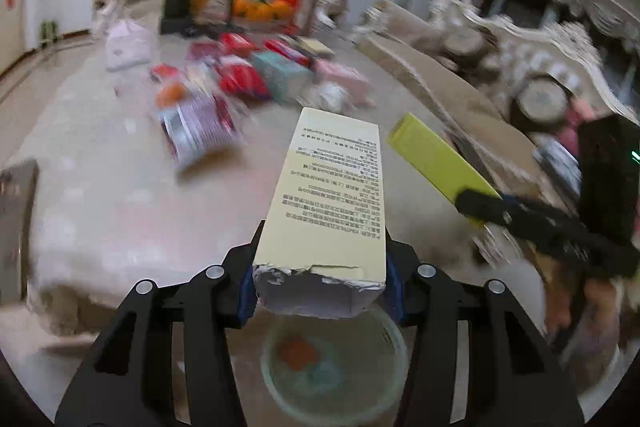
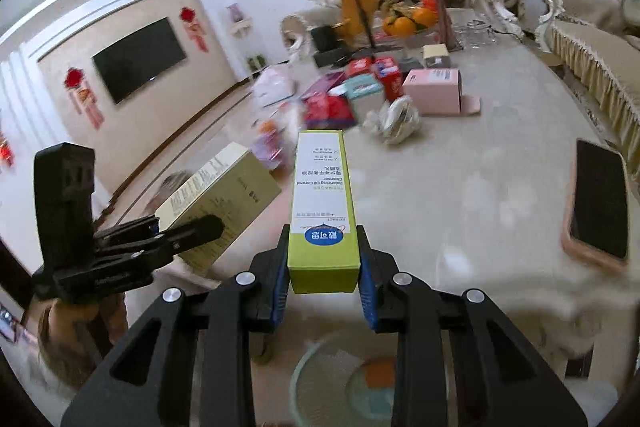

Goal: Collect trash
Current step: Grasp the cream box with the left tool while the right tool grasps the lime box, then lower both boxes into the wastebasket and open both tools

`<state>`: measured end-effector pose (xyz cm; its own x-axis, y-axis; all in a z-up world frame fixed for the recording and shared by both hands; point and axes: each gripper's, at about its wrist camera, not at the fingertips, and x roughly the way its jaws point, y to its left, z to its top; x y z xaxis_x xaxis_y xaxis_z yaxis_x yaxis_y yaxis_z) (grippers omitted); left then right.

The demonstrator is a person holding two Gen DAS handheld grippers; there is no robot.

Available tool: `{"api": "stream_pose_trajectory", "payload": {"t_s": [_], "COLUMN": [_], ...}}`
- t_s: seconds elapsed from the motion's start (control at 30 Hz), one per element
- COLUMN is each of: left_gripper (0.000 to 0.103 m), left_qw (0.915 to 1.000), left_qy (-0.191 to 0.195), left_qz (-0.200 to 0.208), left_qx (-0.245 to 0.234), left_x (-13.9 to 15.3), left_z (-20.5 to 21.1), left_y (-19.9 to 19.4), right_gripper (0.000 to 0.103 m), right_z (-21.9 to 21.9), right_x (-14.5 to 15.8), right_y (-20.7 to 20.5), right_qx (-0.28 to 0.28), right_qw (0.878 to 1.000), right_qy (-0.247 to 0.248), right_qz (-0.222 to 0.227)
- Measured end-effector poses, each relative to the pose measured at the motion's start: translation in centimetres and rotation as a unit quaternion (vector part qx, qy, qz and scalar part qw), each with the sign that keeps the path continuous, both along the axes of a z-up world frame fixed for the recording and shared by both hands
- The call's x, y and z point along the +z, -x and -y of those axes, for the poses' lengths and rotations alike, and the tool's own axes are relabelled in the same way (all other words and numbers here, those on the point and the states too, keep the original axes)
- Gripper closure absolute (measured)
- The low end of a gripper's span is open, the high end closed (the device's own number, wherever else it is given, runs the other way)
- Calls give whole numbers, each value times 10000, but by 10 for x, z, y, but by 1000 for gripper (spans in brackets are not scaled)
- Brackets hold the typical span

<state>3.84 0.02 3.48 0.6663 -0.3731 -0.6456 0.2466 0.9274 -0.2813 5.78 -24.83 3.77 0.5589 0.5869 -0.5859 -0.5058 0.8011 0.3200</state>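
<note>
Room: living room, ornate sofas, wall TV; cloth-covered tabletop [image 2: 480, 195] with litter heaped at its far end.
Left gripper [image 1: 320, 283]: clenched on the cream carton [image 1: 332, 187] at its torn-open near end, pads on both side walls; carton juts forward, lifted clear of the tabletop.
Right gripper [image 2: 323, 267]: clamped on the lime-green cleanser box [image 2: 320, 195] at its near end, box sticking straight out ahead, also lifted.
Below: pale round bin [image 2: 352, 383] under both grippers, some scraps already inside.
Handling, cream carton: empty card, light; open torn end is weak and may crush, so a hold further up the body is safer.
Handling, green box: light, stiff, closed ends, glossy so could slip; narrow faces suit the pads.
Further out: pink box [image 2: 434, 95], crumpled wrapper [image 2: 394, 121], red packets and a teal box in the blurry heap [image 1: 240, 75], purple snack bag [image 1: 196, 131].
Not trash: phone [image 2: 600, 199] in a pink case on the tabletop's right side, fruit bowl at the back.
Stage, my guess: both boxes ready to drop in the bin.
</note>
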Motion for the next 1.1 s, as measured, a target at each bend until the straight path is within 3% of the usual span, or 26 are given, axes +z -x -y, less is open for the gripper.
{"api": "stream_pose_trajectory", "payload": {"t_s": [0.13, 0.17, 0.23, 0.37, 0.5, 0.63, 0.67, 0.7, 0.77, 0.93, 1.1], "left_gripper": [54, 54, 54, 54, 54, 49, 36, 29, 16, 10, 10], "left_qw": [9981, 9959, 9884, 9716, 9594, 9545, 9525, 9522, 9572, 9705, 9855], "left_qy": [-116, -159, -194, -457, -946, -1038, -1120, -1249, -1499, -1409, -1089], "left_qz": [-434, -738, -1386, -2154, -2452, -2625, -2690, -2670, -2380, -1919, -1304], "left_qx": [-418, -501, -594, -861, -1020, -960, -885, -800, -682, -381, 42], "left_x": [-25, -44, -82, -142, -177, -192, -196, -198, -192, -171, -113], "left_z": [12, 16, 25, 46, 65, 71, 71, 70, 71, 55, 23], "left_y": [39, 41, 34, 11, -2, -11, -12, -11, -8, -2, 12], "right_gripper": [75, 75, 75, 75, 75, 74, 69, 53, 39, 39, 39], "right_z": [4, 4, 4, -2, -12, -17, -18, -19, -19, -11, -8], "right_x": [-31, -47, -79, -137, -169, -181, -183, -185, -183, -164, -112], "right_y": [35, 37, 34, 19, 8, 0, 2, 0, -1, 8, 14], "right_qx": [56, 39, -48, -161, -98, -50, -78, -160, -281, -353, -336], "right_qw": [9979, 9955, 9889, 9719, 9614, 9549, 9531, 9496, 9499, 9572, 9784], "right_qy": [254, 360, 618, 1256, 1595, 1653, 1678, 1830, 1949, 1824, 1338], "right_qz": [-599, -871, -1349, -1986, -2239, -2467, -2518, -2539, -2427, -2218, -1539]}}
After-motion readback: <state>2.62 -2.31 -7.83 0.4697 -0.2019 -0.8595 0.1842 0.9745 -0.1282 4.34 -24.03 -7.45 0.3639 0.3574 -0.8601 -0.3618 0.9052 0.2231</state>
